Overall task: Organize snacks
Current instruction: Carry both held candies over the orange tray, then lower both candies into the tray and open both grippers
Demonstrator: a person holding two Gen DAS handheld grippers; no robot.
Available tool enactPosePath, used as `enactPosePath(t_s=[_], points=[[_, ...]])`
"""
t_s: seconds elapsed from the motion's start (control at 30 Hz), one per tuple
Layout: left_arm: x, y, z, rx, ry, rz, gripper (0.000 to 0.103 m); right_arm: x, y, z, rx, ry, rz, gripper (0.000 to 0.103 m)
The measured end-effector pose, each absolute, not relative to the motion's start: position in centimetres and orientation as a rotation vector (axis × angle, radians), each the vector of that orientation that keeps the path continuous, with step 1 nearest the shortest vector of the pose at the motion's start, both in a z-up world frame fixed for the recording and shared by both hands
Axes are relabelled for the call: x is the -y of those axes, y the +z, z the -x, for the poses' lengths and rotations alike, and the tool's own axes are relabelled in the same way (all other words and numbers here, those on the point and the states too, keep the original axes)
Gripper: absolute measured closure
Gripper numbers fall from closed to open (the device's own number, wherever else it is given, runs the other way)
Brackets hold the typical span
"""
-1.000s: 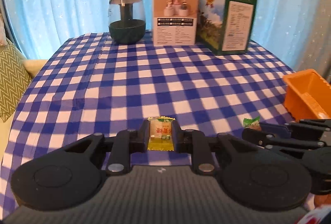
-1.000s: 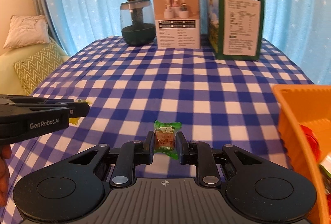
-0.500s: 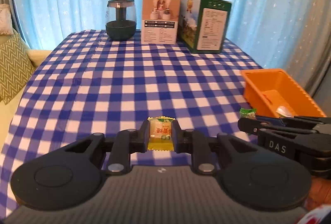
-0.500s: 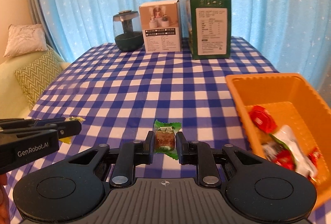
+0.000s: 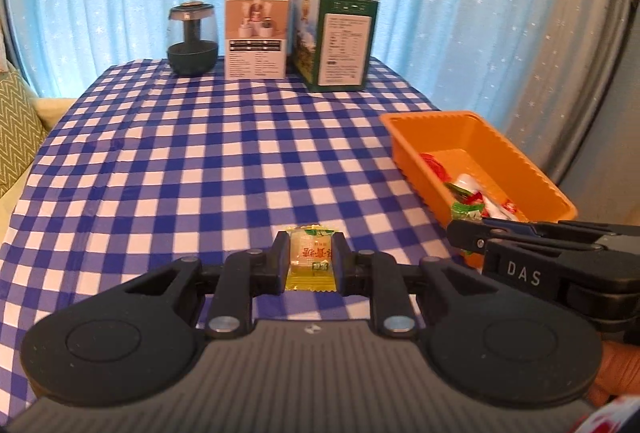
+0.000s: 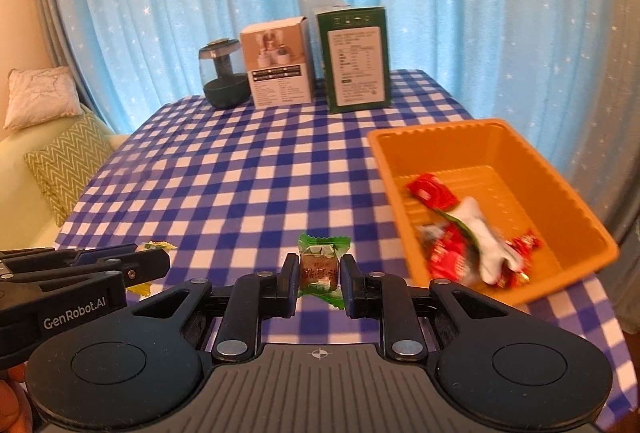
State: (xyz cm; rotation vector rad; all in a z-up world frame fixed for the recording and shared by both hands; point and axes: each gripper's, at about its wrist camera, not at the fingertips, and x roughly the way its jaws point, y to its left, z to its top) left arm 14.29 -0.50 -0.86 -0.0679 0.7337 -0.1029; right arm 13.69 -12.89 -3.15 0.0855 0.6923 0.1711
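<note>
My left gripper (image 5: 310, 253) is shut on a yellow-wrapped candy (image 5: 311, 261), held above the checked table. My right gripper (image 6: 319, 269) is shut on a green-wrapped candy (image 6: 322, 265), held just left of the orange bin (image 6: 568, 189). The bin holds several red and white snack packets (image 6: 472, 237). In the left wrist view the bin (image 5: 404, 137) sits at the right, and the right gripper (image 5: 464, 231) shows side-on in front of it with the green wrapper at its tip. In the right wrist view the left gripper (image 6: 158, 259) shows at the lower left with its yellow candy.
A dark glass jar (image 5: 193, 41), a white box (image 5: 256, 37) and a green box (image 5: 340, 43) stand along the table's far edge before a blue curtain. Cushions (image 6: 60, 165) lie on a sofa to the left. The blue checked cloth (image 5: 200, 153) covers the table.
Both grippers have risen and pulled back with their candies. The orange bin and its contents have come further into both views.
</note>
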Motion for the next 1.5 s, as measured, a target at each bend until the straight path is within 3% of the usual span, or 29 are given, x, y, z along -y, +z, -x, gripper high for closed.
enactPosePath(t_s=[0.7, 1.5], points=[[9.9, 1.1, -13.9, -0.740, -0.257, 0.073, 0.084, 23.1, -0.5, -10.1, -0.644, 0.008, -0.133, 0.081], [17.4, 0.9, -20.8, -0.751, -0.342, 0.052, 0.084, 29.2, 0.0, -15.1, -0.653, -0.009, -0.122, 0.081]])
